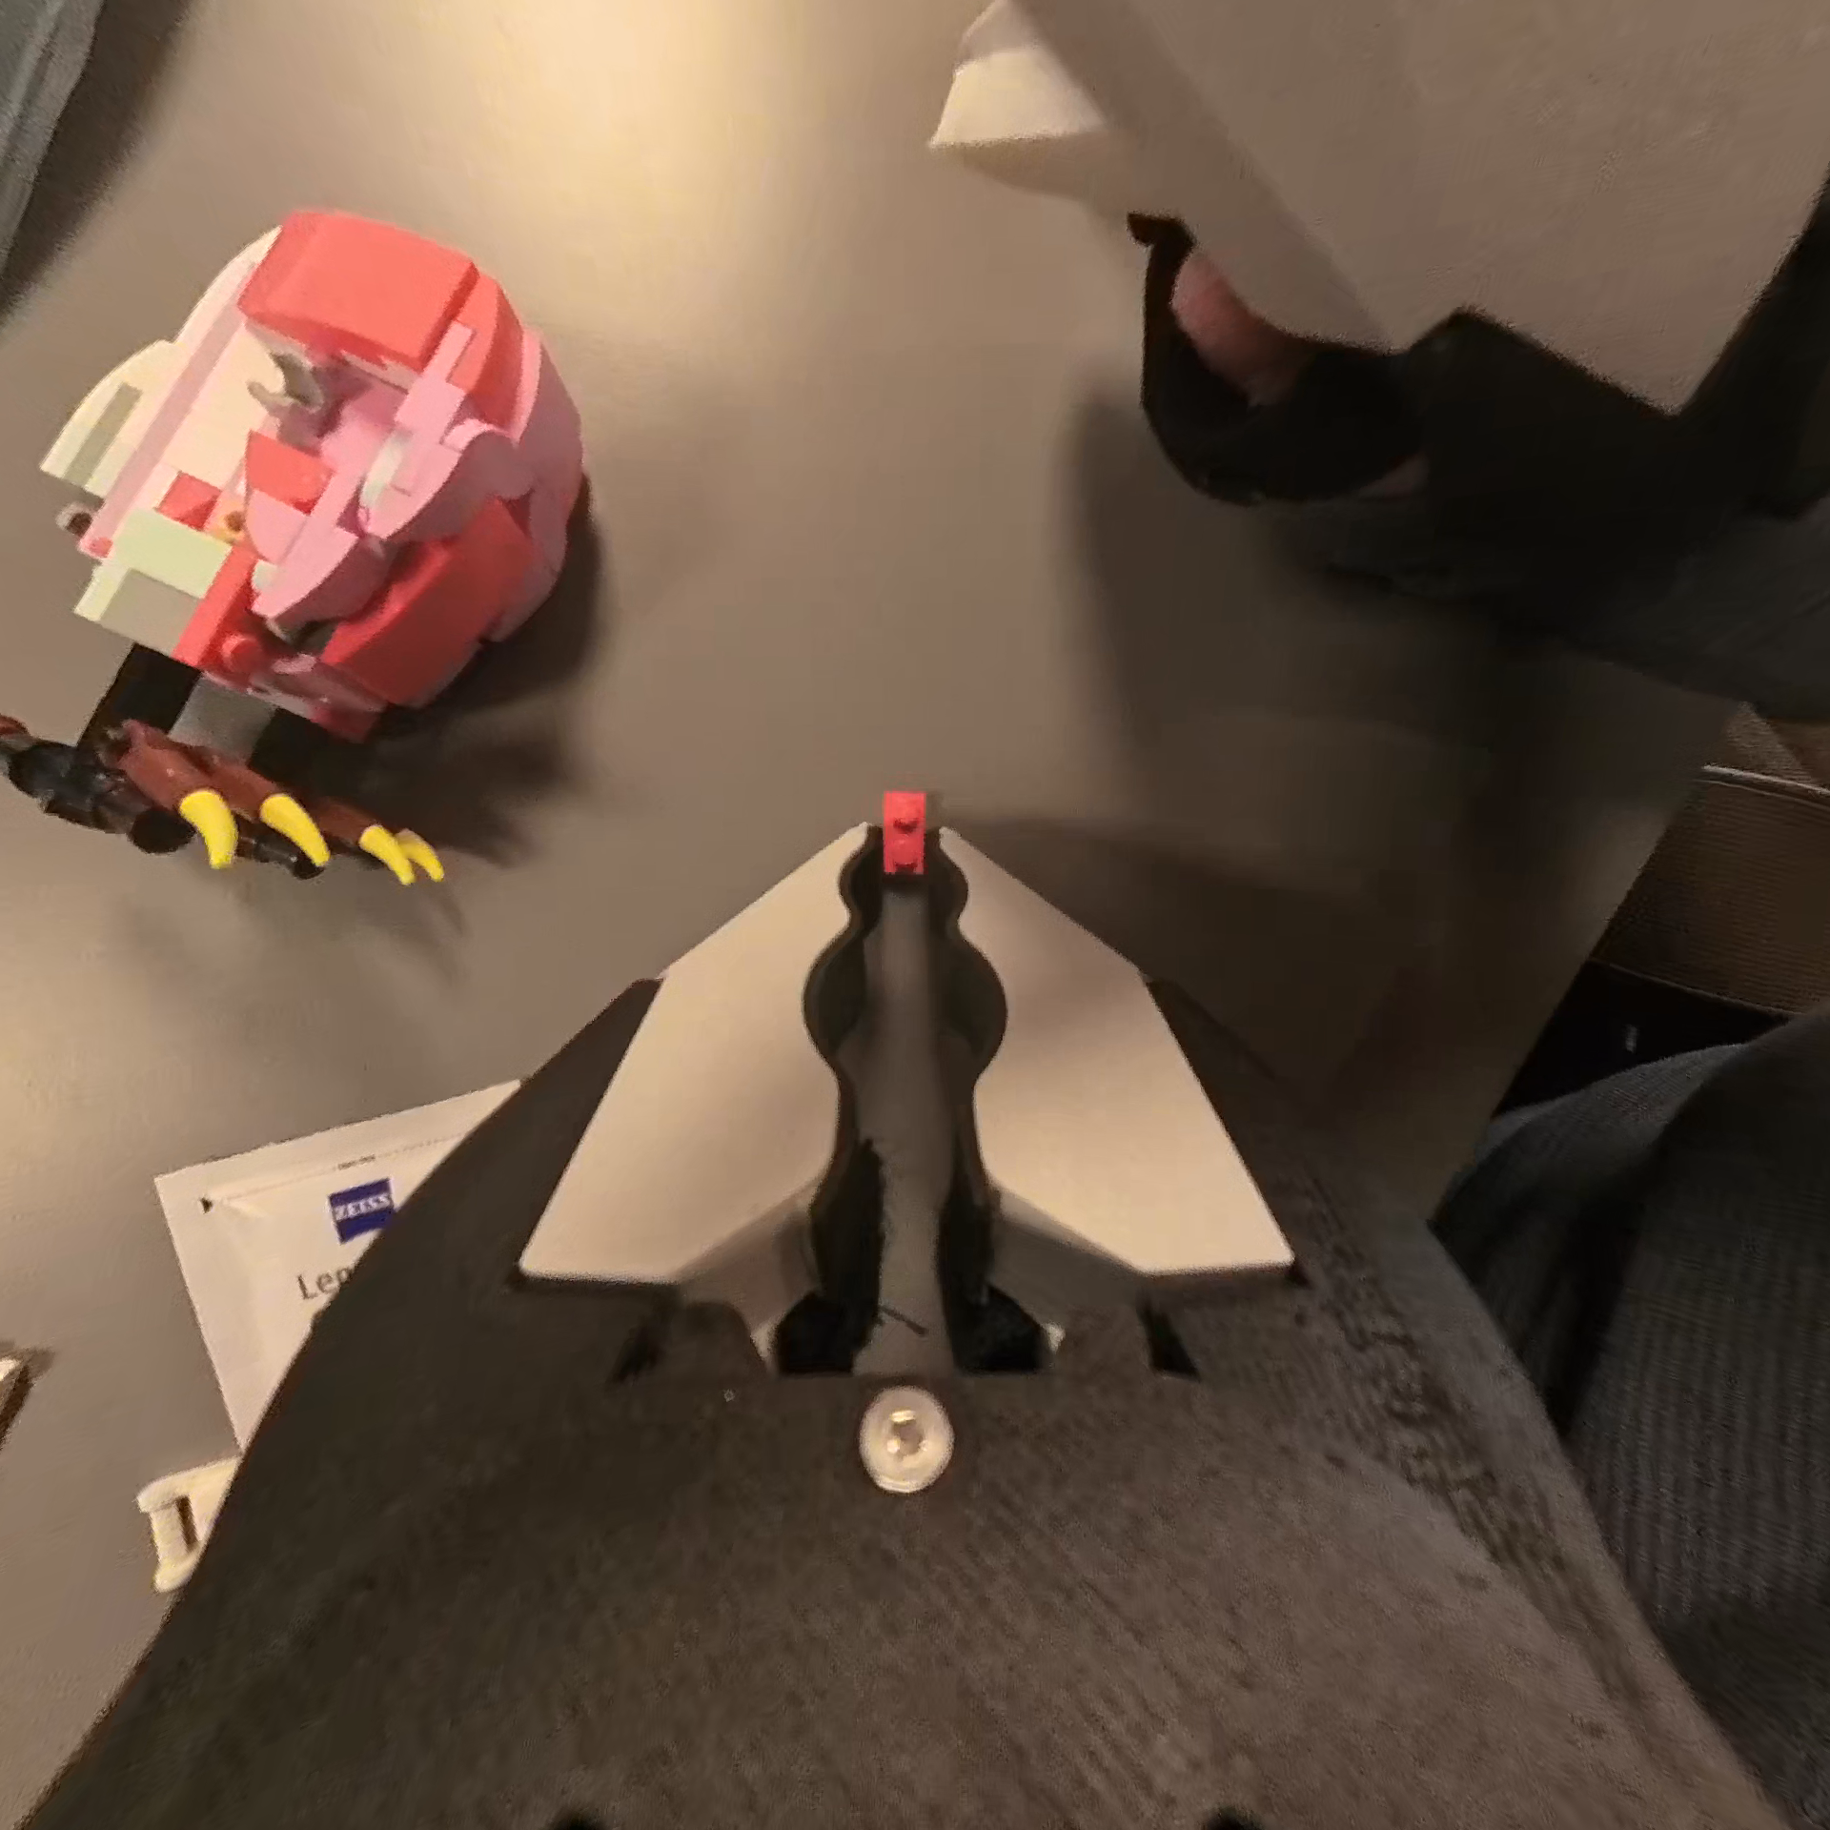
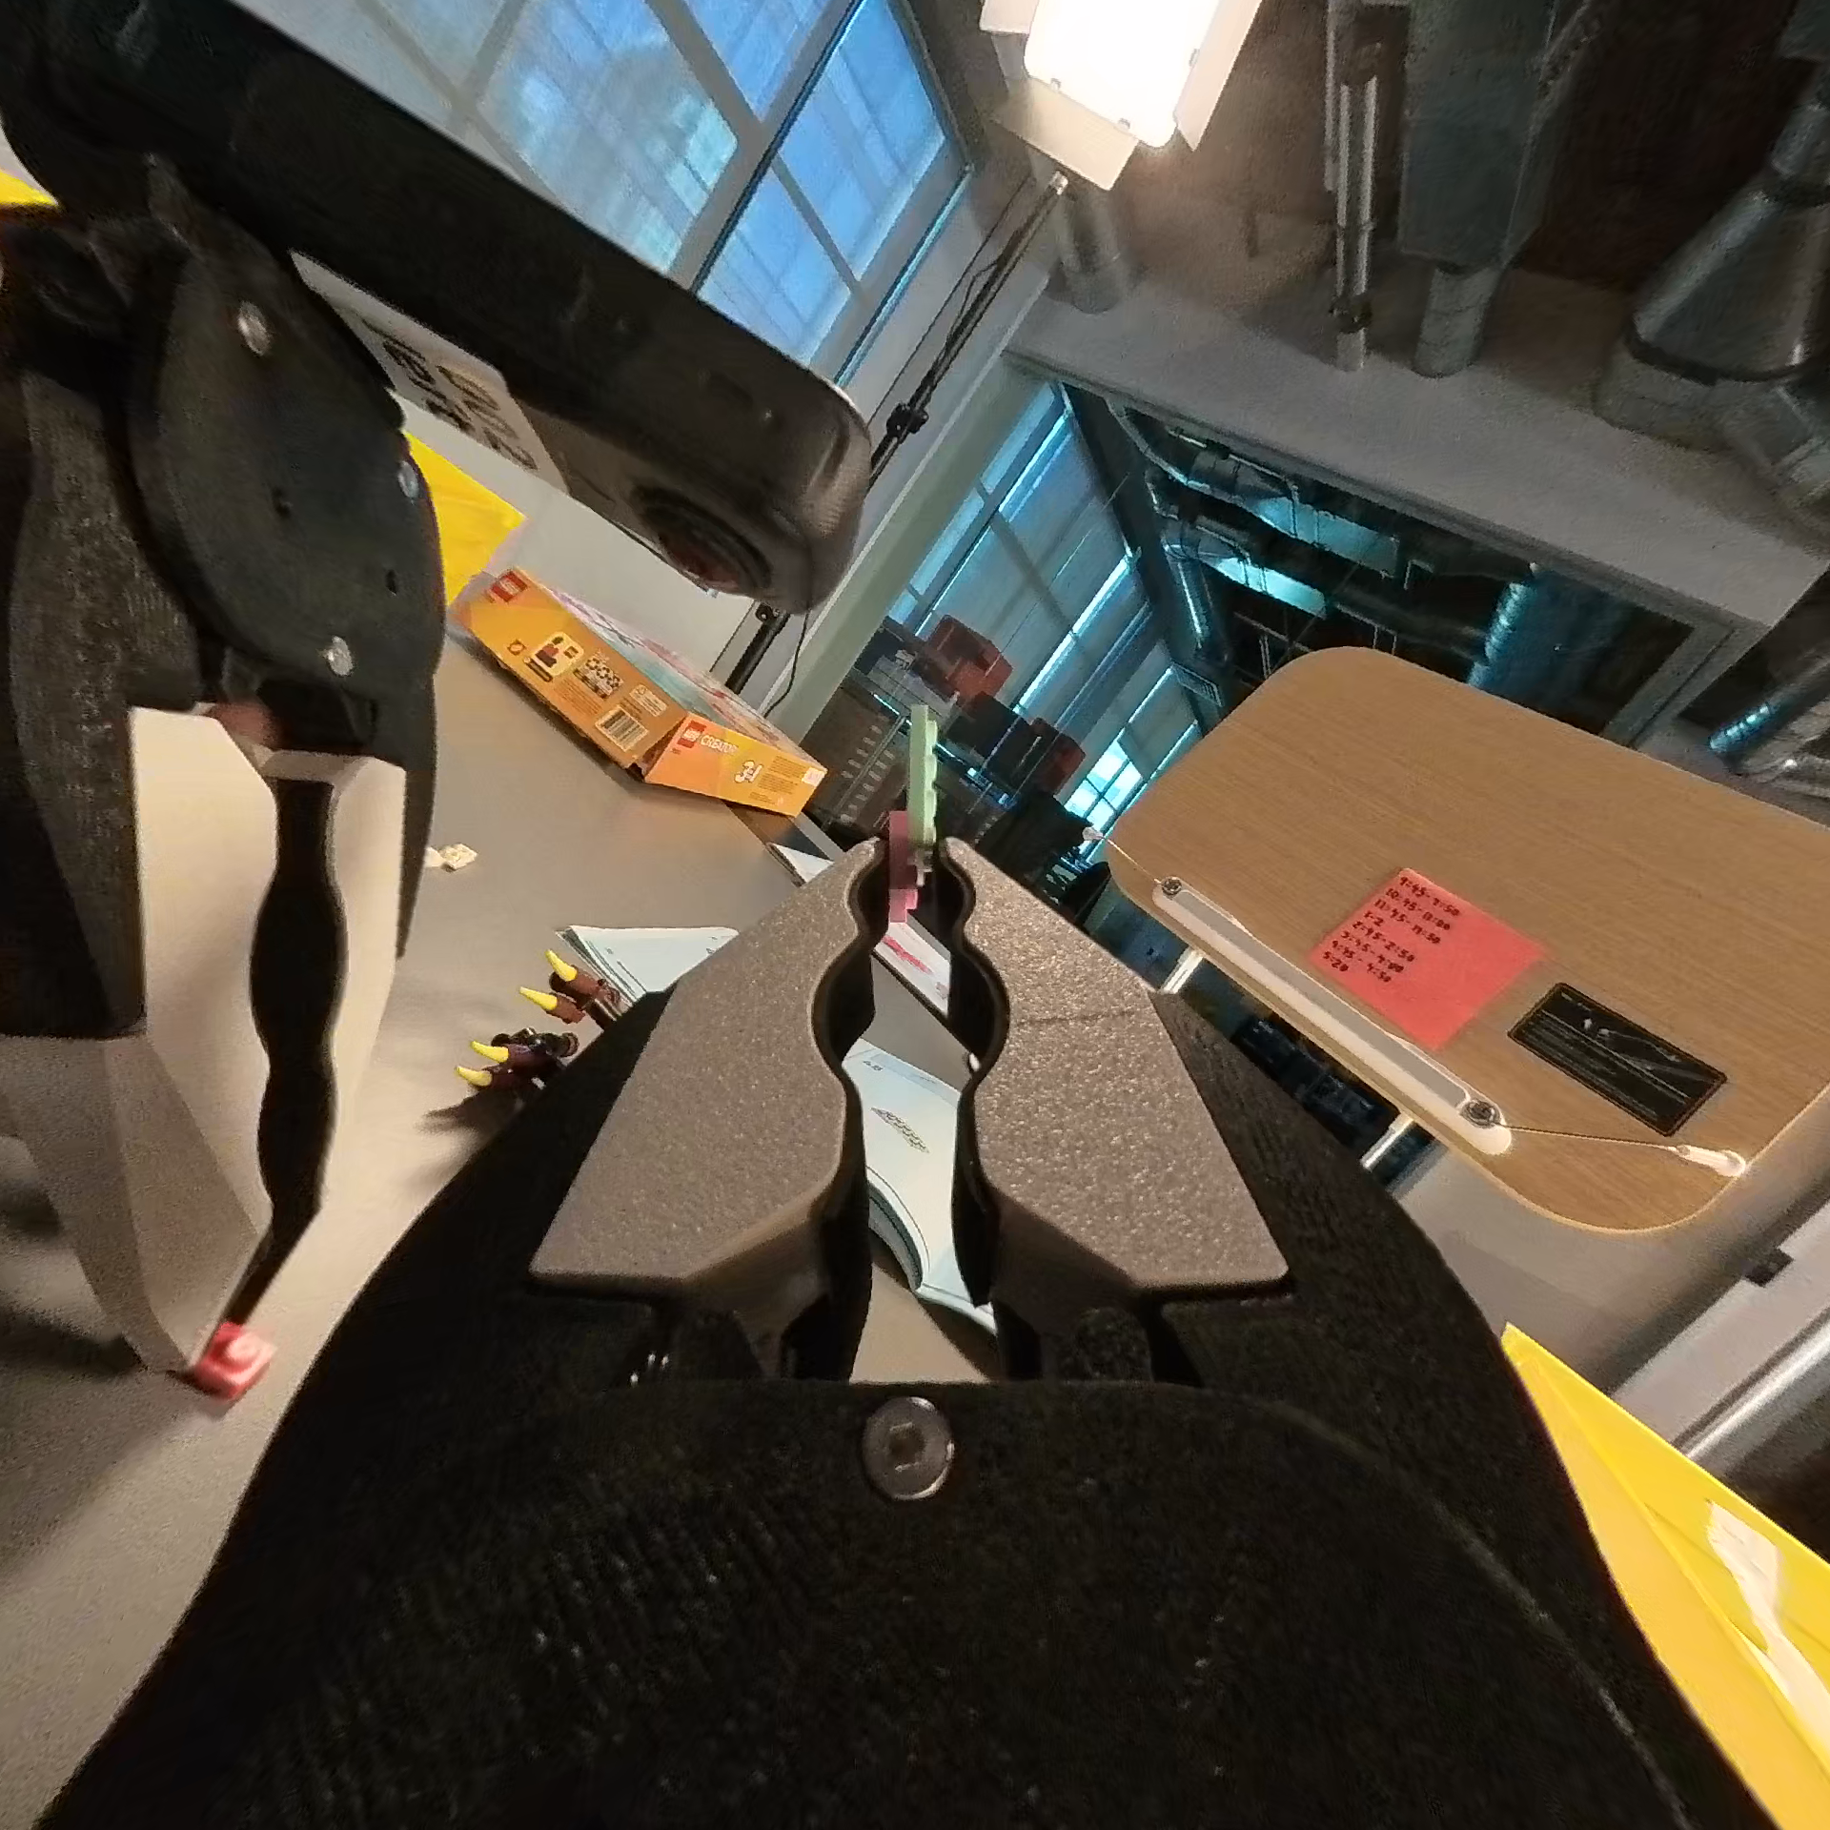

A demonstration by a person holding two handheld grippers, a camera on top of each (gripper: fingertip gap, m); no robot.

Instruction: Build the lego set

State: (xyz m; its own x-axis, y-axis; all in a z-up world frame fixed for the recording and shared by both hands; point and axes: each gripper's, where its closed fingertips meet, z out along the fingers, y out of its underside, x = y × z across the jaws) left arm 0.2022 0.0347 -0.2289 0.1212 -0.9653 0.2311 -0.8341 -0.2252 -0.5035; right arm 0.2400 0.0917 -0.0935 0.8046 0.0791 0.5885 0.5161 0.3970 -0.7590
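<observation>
Left tool (image 1: 903,842) was clamped on a small red two-stud plastic brick (image 1: 903,832), held at the very fingertips above the grey matte table (image 1: 753,416). Right tool (image 2: 916,871) was clamped on a small stack of a pale green plate and a pink brick (image 2: 916,822), lifted up off the table, the green plate sticking out past the tips.

Containers: an orange cardboard toy box (image 2: 634,693) lay flat at the table's far edge; contents not visible.

Surface: a red, pink and white brick-built figure with brown feet and yellow claws (image 1: 317,475) sat on the table left of the left tool, well apart from it. A white paper packet (image 1: 287,1277) lay near the left tool's body. An open printed booklet (image 2: 911,1169) lay under the right tool.

Room: large windows (image 2: 753,149), a lit lamp panel (image 2: 1119,79), a wooden board with a red note (image 2: 1485,921) off to the right.

Table between figure and left tool was bare.
</observation>
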